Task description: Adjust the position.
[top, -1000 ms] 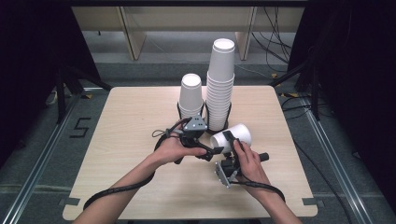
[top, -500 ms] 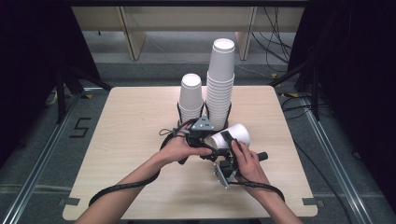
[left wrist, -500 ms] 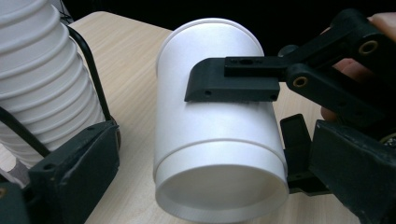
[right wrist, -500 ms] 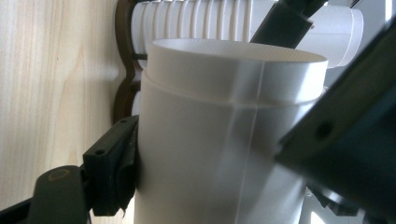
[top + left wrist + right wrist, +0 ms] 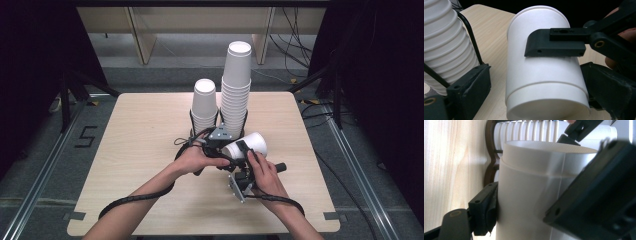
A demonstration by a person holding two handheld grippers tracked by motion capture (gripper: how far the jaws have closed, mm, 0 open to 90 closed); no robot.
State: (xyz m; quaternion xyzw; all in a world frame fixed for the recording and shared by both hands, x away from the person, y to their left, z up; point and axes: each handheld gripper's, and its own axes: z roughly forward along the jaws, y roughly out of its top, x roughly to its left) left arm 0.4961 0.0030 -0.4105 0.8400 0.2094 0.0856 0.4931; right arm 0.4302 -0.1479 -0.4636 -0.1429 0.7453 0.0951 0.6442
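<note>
A white paper cup (image 5: 248, 144) lies on its side above the table, held between both hands. My right gripper (image 5: 243, 150) comes up from below and is shut on it; its pads press the cup's wall (image 5: 529, 202), and one of its fingers (image 5: 554, 46) lies across the top. My left gripper (image 5: 226, 151) reaches in from the left, its jaws around the cup's near end (image 5: 544, 75). Those jaws have just been closing, with the cup between them. A gap still shows beside the left finger (image 5: 472, 85). A raised ring circles the cup near that end.
Two stacks of upturned white cups stand behind the hands in a black wire holder (image 5: 192, 120): a short stack (image 5: 205, 102) and a tall stack (image 5: 236, 85). The ribbed side of a stack (image 5: 446, 45) is close on the left. Cables trail over the wooden table (image 5: 125, 150).
My left gripper has shifted right, up to the end of the cup, and its jaws have narrowed around it. The right hand and the cup have kept still.
</note>
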